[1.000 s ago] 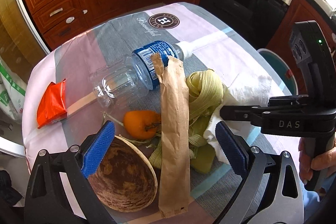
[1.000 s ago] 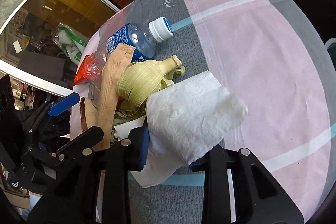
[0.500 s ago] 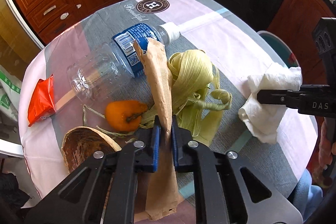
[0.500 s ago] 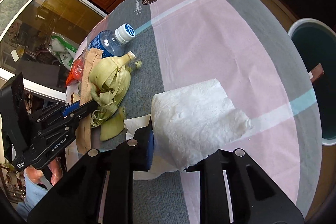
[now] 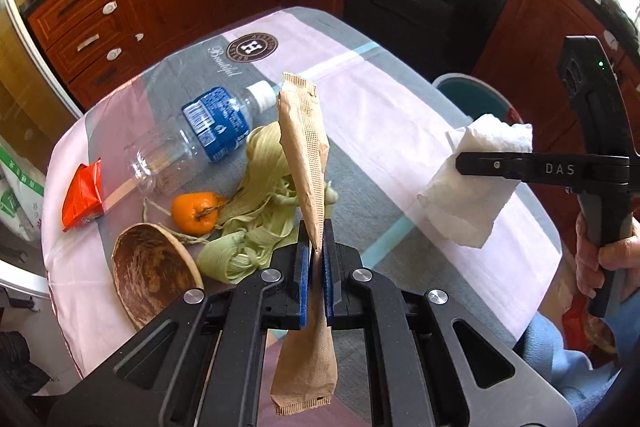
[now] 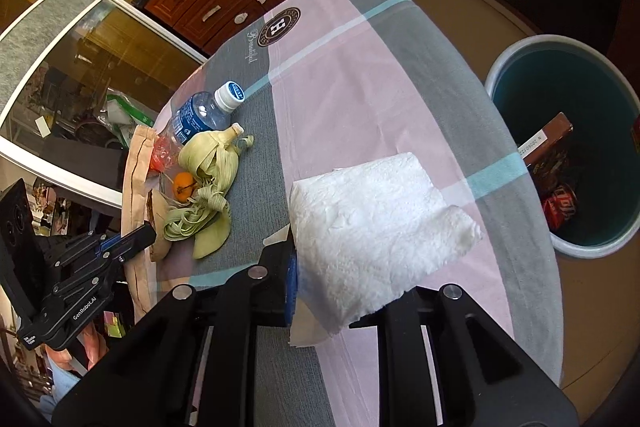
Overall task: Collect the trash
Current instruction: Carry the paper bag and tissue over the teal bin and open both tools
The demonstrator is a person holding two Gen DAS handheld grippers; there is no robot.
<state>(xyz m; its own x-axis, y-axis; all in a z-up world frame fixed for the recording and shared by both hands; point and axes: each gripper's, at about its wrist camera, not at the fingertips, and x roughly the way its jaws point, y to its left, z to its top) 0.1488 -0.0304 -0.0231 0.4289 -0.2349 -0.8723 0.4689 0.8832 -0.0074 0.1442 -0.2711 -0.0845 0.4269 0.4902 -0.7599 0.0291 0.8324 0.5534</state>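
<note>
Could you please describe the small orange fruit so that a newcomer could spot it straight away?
On the pink-and-grey tablecloth, look at the litter heap near the clear water bottle. The small orange fruit lies between the brown shell-like bowl and the pale green husks. It is the only round, bright orange piece, with a dry stem.

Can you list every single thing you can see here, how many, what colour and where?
paper sleeve: 1, brown, held up above the table
paper towel: 1, white, held up near the bin
water bottle: 1, clear with blue label, lying on the table
corn husks: 1 pile, pale green, mid-table
orange fruit: 1, orange, beside the husks
wrapper: 1, red-orange, table's left edge
shell-like bowl: 1, brown, near edge
bin: 1, teal inside, on the floor, packaging in it
tablecloth: 1, pink and grey
left tool: shut on sleeve
right tool: shut on towel
</note>
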